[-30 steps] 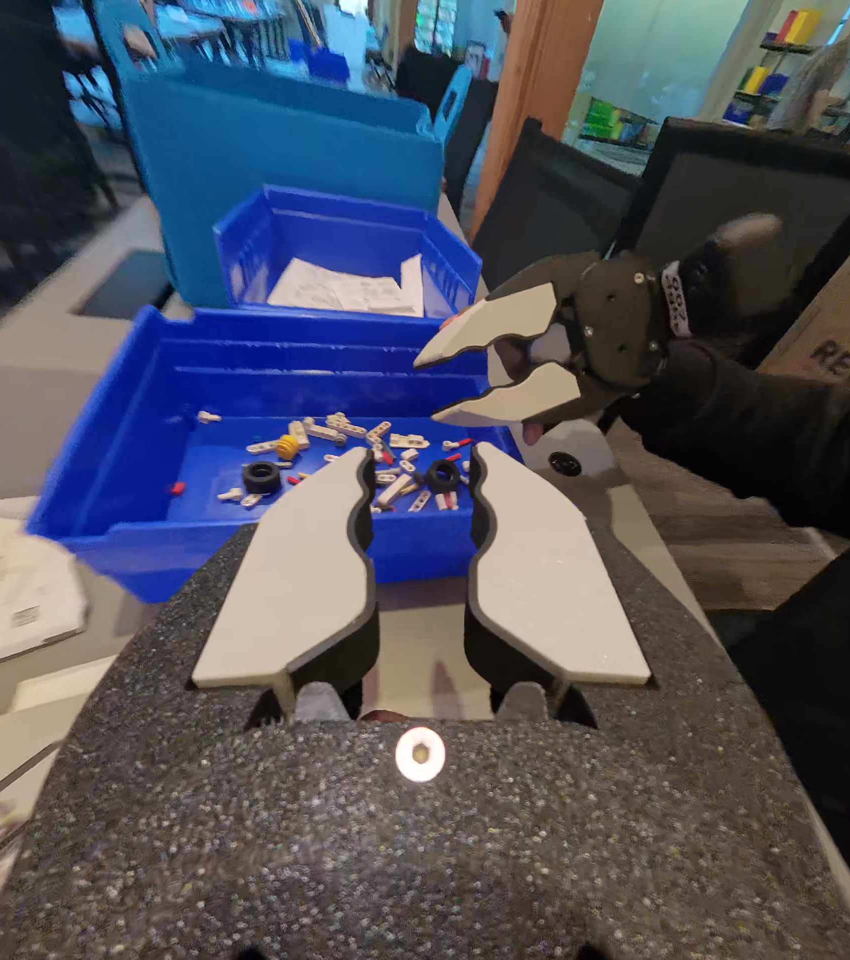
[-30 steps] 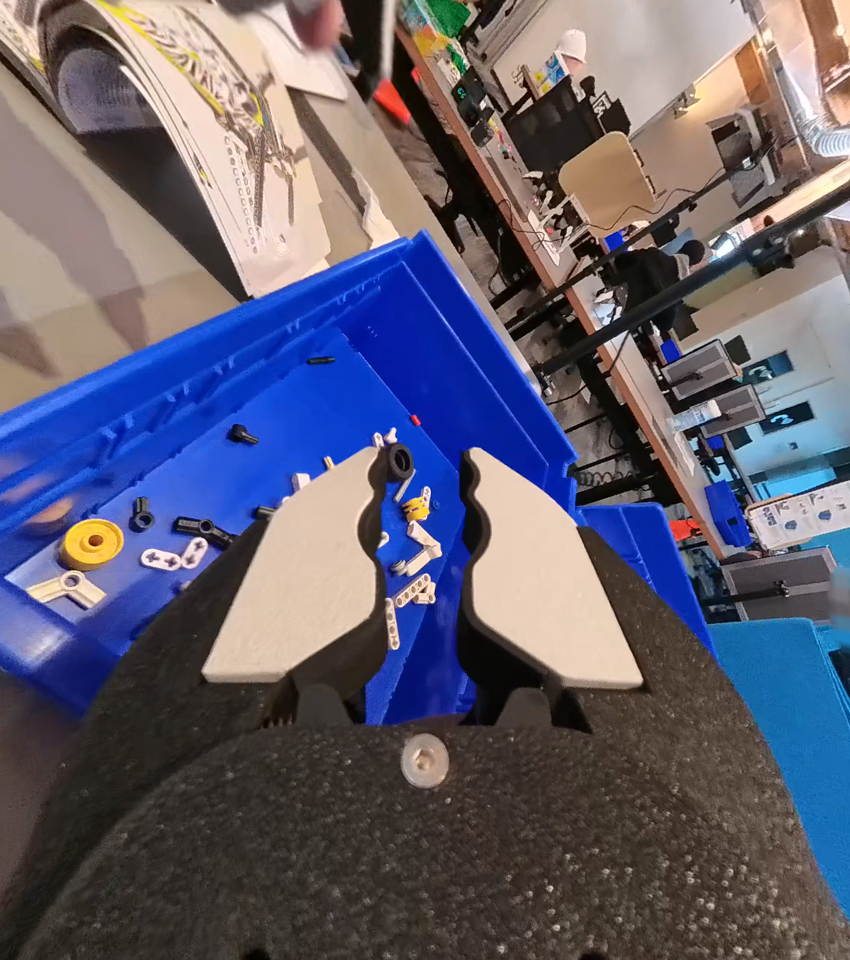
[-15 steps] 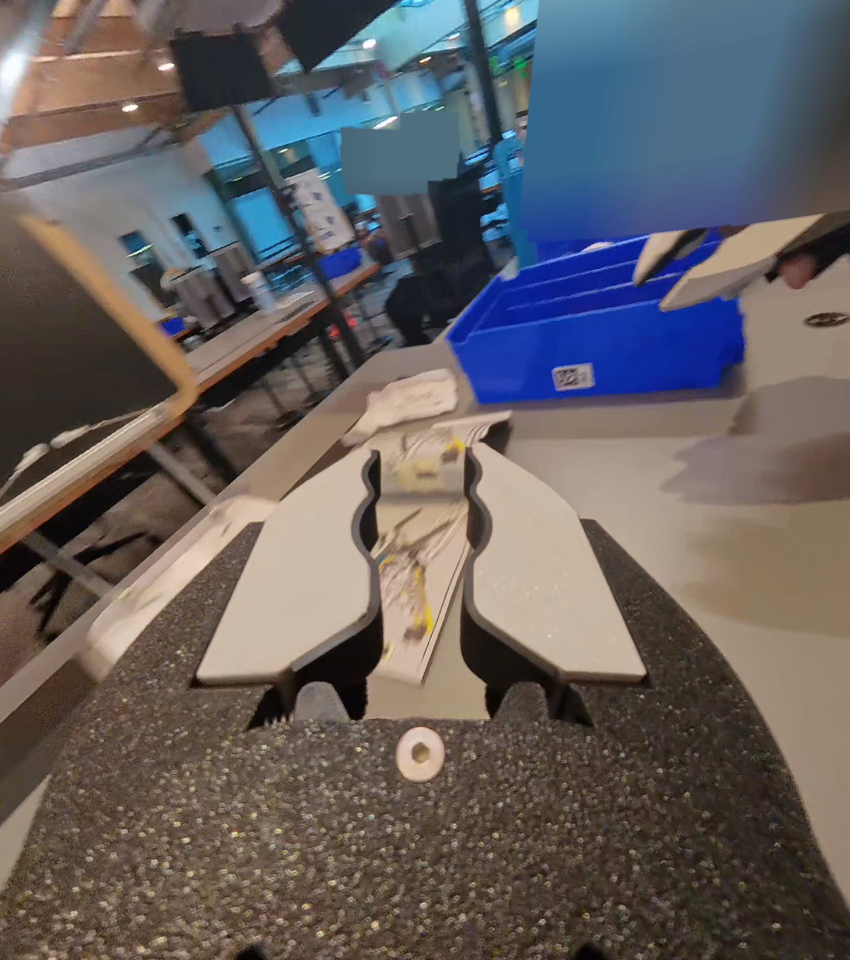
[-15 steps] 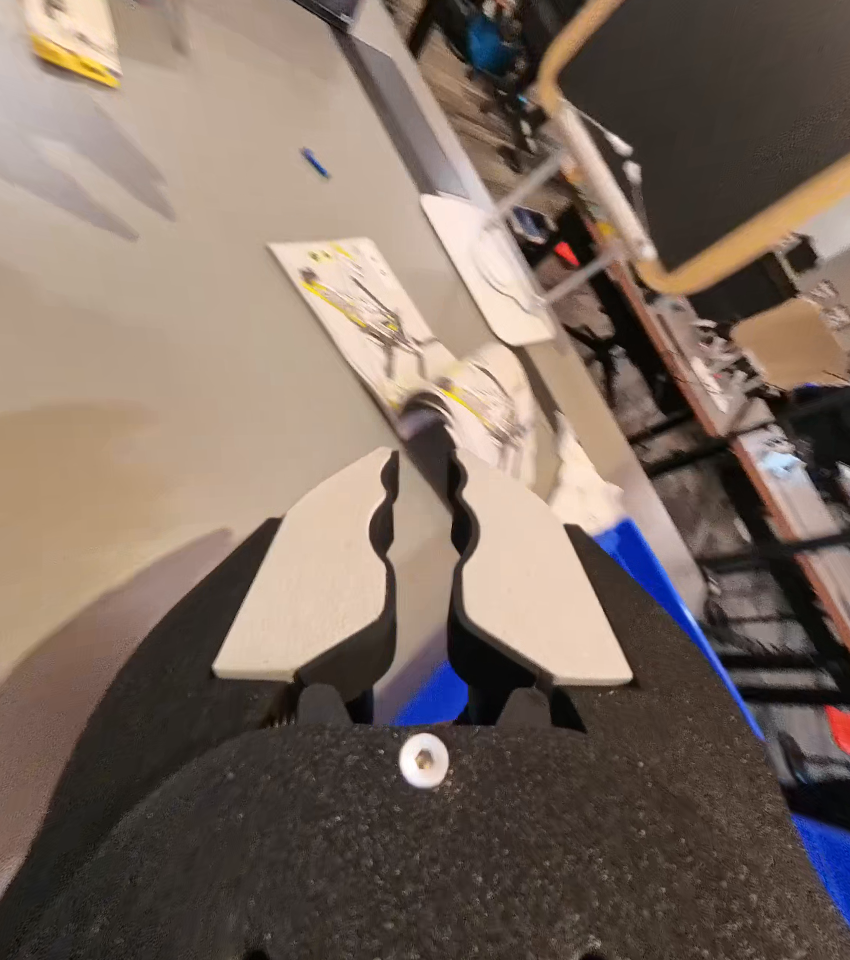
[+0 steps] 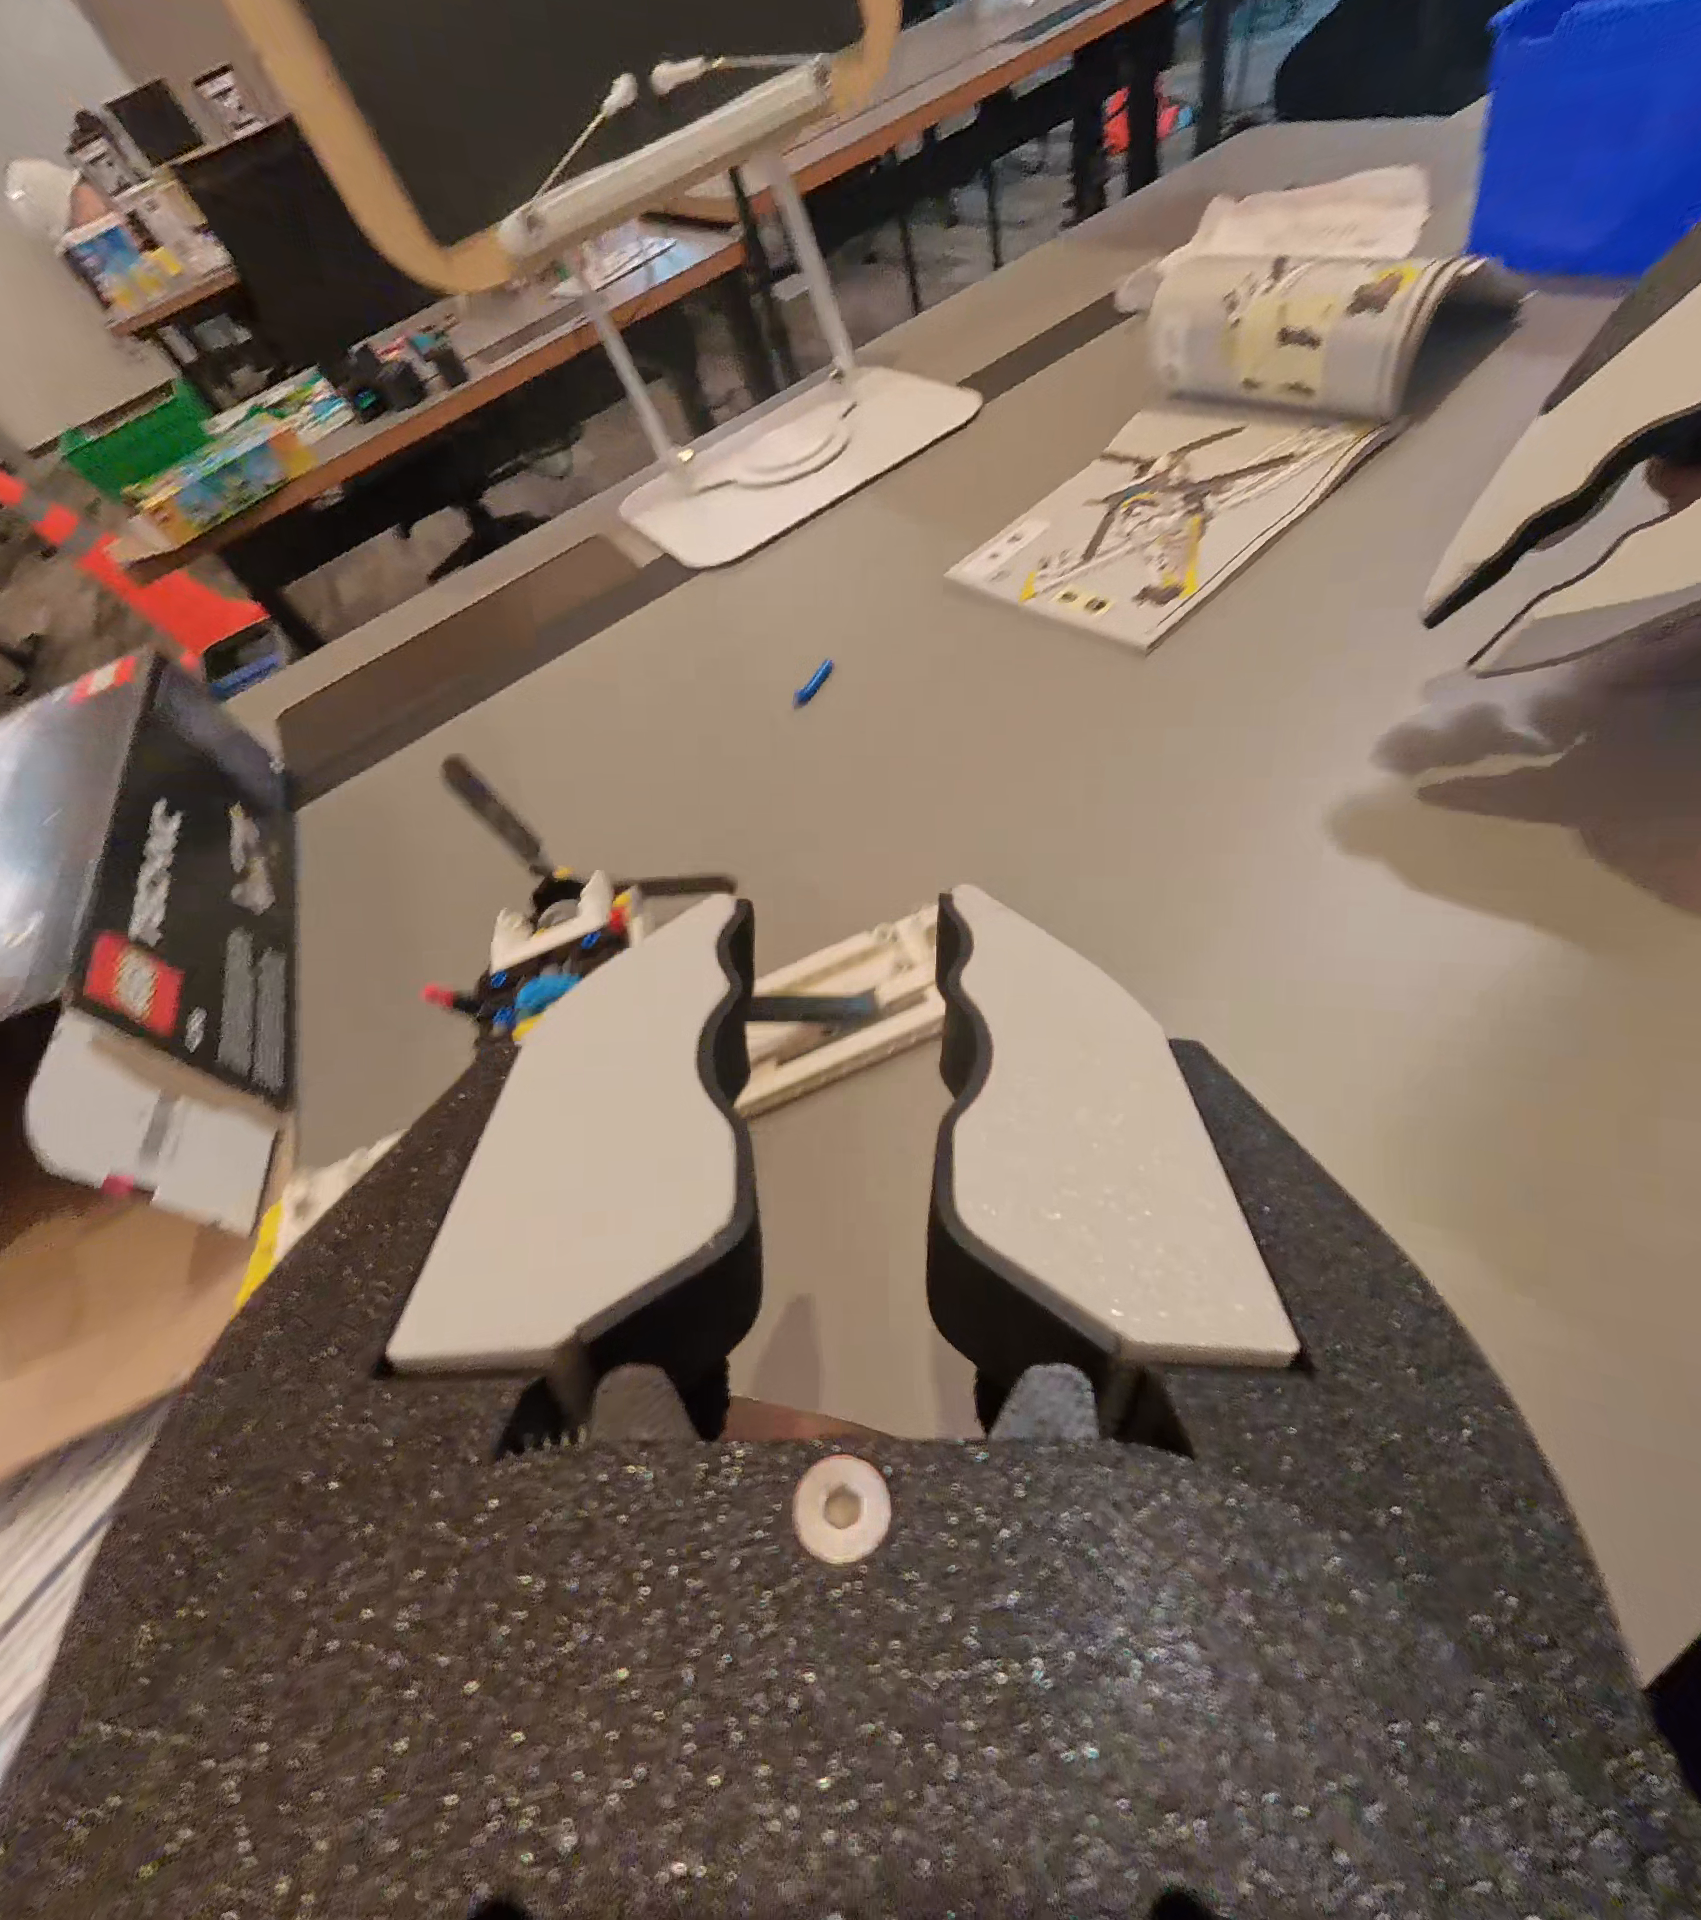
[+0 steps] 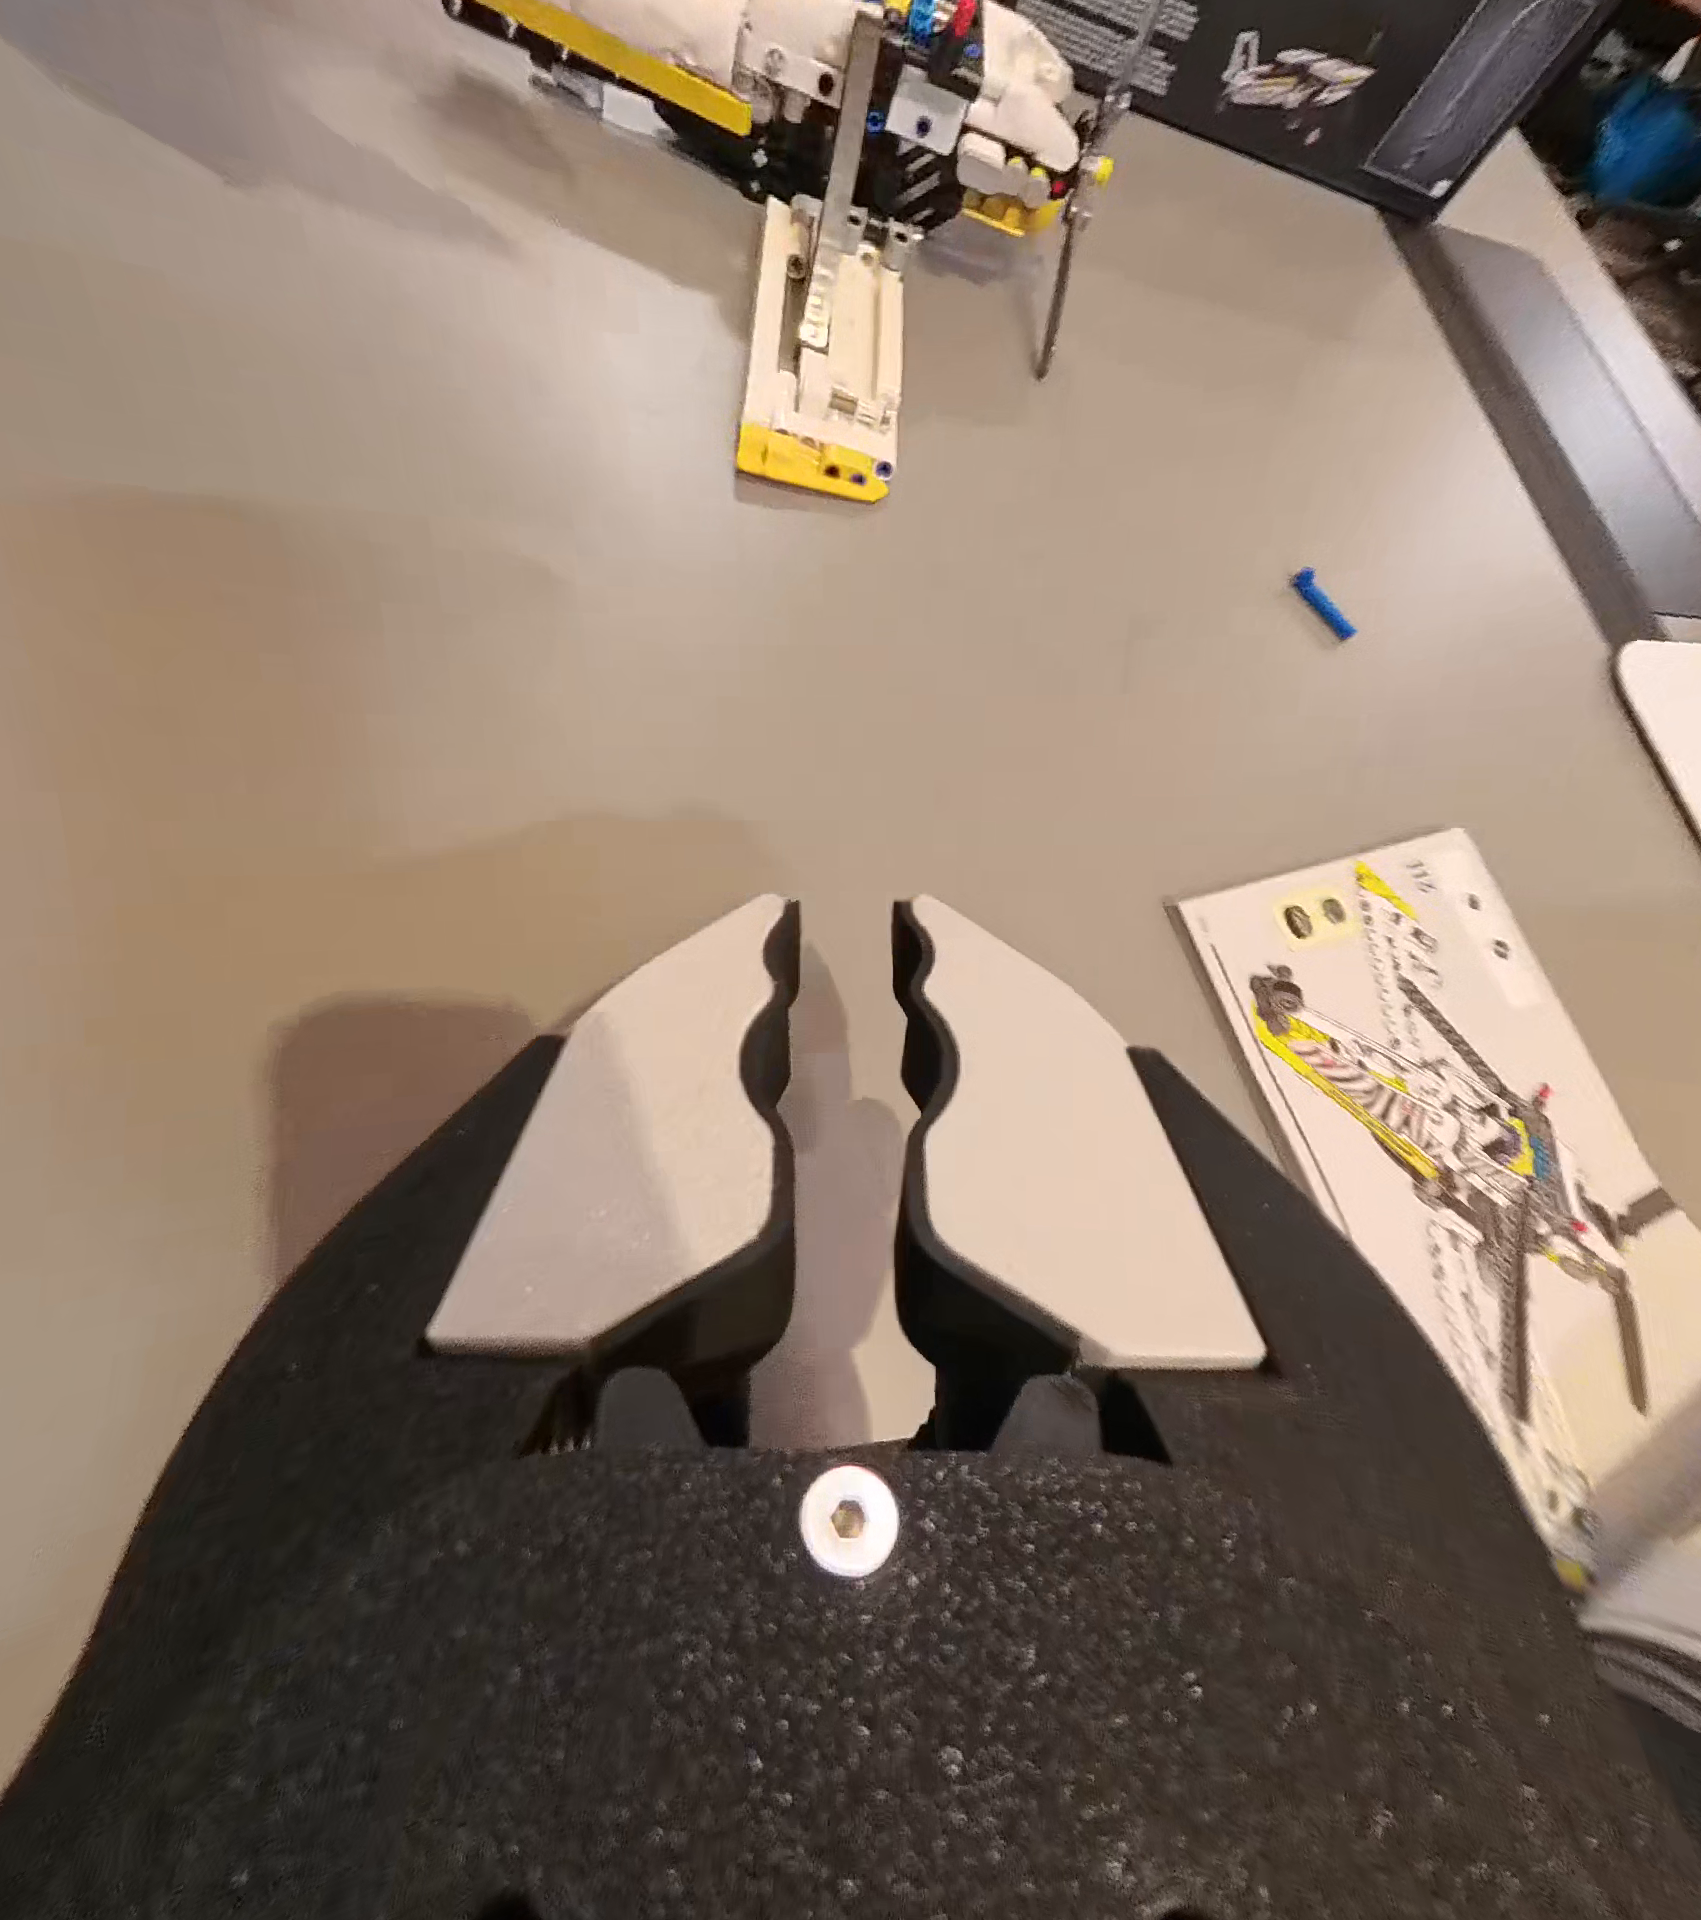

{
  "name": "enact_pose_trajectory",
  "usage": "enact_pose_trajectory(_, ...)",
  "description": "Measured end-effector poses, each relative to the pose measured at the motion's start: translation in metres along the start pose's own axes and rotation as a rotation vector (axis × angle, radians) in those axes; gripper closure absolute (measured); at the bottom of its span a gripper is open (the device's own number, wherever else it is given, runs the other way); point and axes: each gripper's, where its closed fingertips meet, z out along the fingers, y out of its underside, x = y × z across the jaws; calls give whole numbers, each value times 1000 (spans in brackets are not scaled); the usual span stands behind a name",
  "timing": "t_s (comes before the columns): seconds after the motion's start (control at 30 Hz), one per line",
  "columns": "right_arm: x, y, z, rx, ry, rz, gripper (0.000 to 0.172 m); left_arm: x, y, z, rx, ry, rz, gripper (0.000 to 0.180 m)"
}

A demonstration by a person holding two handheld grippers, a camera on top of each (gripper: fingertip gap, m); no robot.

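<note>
My left gripper (image 5: 841, 920) is open and empty, low over the grey table (image 5: 1085, 831). Just ahead of it lies a white brick-built model (image 5: 565, 935) with dark rotor blades; its flat white part (image 5: 846, 997) shows between my fingertips, farther off and untouched. My right gripper (image 6: 846, 914) is open with a narrow gap; only bare table (image 6: 410, 623) shows between its pads. It also shows at the right of the left wrist view (image 5: 1490, 613), above the table. The model (image 6: 887, 135) with its white and yellow part (image 6: 825, 353) lies well ahead of it.
A small blue pin (image 6: 1322, 603) lies loose on the table, also in the left wrist view (image 5: 813, 683). An instruction sheet (image 6: 1448, 1122), an open booklet (image 5: 1282, 332), a white lamp base (image 5: 804, 457), a black box (image 5: 46, 914) and a blue bin (image 5: 1635, 135) surround the area. The left gripper's tips are roughly 25 cm from the right gripper's.
Both grippers have swung away from the blue bin of small parts to the table by the model. The right jaws have narrowed; the left jaws stay open.
</note>
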Motion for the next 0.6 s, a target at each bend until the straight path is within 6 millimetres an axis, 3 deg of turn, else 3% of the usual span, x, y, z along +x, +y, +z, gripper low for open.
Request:
enact_pose_trajectory(0.23,3,10,19,-35,-31,25,155,-35,43,-19,-82,-146,-64,145)
enact_pose_trajectory(0.6,10,19,33,-40,-117,77,153,-45,70,-19,-139,-181,-172,144)
